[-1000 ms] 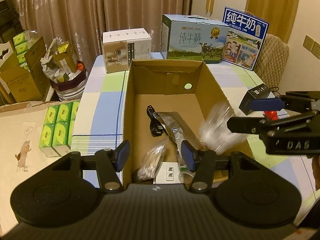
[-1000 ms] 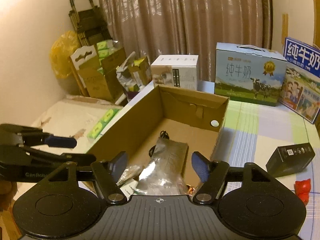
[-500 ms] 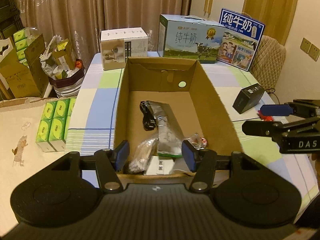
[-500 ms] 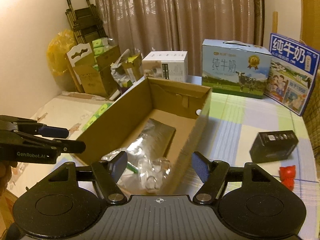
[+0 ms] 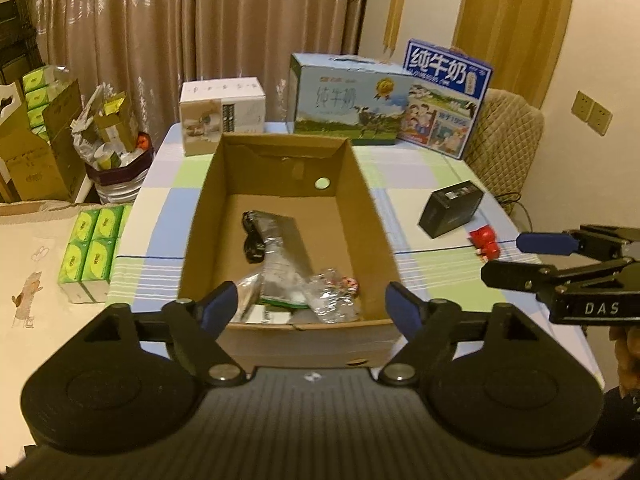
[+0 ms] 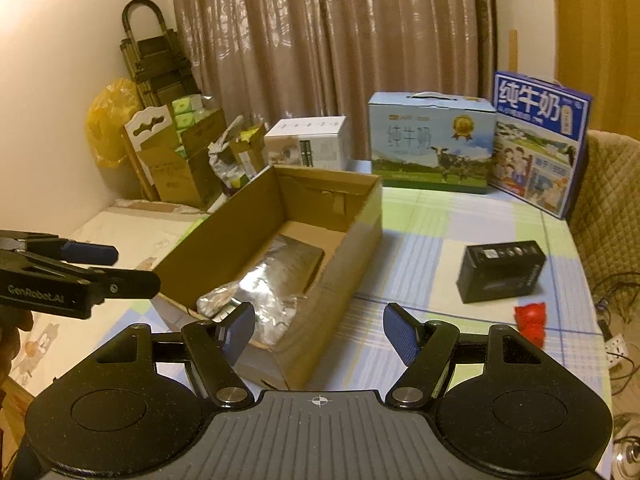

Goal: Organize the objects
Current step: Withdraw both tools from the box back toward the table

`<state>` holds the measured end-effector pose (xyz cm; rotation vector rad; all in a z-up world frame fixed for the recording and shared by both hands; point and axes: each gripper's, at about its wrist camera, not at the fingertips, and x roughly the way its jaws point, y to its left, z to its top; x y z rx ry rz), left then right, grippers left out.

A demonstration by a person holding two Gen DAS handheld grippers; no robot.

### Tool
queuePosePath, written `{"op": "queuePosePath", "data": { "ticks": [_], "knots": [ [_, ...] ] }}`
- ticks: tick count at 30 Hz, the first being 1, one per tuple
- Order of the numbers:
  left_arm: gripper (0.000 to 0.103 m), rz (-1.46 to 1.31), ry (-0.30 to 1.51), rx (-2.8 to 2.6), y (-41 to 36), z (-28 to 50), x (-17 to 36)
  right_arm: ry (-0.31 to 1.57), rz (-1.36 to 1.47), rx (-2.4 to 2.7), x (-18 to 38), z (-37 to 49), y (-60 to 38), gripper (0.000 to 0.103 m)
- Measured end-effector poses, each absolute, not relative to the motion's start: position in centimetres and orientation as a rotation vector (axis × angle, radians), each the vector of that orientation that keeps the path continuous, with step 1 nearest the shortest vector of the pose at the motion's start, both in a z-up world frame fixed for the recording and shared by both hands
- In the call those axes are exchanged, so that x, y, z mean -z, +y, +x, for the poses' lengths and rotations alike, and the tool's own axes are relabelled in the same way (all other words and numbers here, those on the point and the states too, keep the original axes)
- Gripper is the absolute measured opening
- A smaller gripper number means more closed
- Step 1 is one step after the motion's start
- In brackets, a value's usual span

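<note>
- My left gripper (image 5: 312,306) hangs just short of the near wall of the open cardboard box (image 5: 372,216), its jaws wide apart with nothing between them; they have just been opening.
- My right gripper (image 6: 319,330) has its jaws parted about as far and grips nothing. It hangs over the table near the box's near right corner.
- The box stands on the checked tablecloth (image 5: 424,184), its long side running away from me.
- Inside lies a silver foil pouch (image 5: 282,240) along the floor of the box, with a black cable (image 5: 250,240) touching its left edge (coiled, as far as I can tell).
- At the near end sit a crumpled clear wrapper (image 5: 330,294) and another clear bag (image 5: 248,290); what they contain is too blurred to tell.
- Outside the box, to its right, a small black box (image 6: 500,270) lies on the cloth, and a little red figure (image 6: 530,320) sits just beside it, nearer to me.
- At the far edge of the table stand a white carton (image 5: 222,114) and two milk cartons (image 5: 348,104), side by side in front of the curtain.
</note>
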<state>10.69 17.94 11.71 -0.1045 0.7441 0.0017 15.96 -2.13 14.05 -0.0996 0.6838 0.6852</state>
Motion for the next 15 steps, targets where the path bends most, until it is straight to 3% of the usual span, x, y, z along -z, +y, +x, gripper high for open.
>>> {"op": "queuePosePath", "data": {
  "ticks": [8,15],
  "knots": [
    [0.101,-0.102,0.702,0.023,14.7,9.9,-12.4,0.674,-0.086,-0.602,-13.9,15.1,-7.8,0.068],
    [0.102,-0.08,0.678,0.058,11.5,9.7,-12.1,0.701,-0.062,-0.507,-12.5,14.4,-13.4,0.068]
  ]
}}
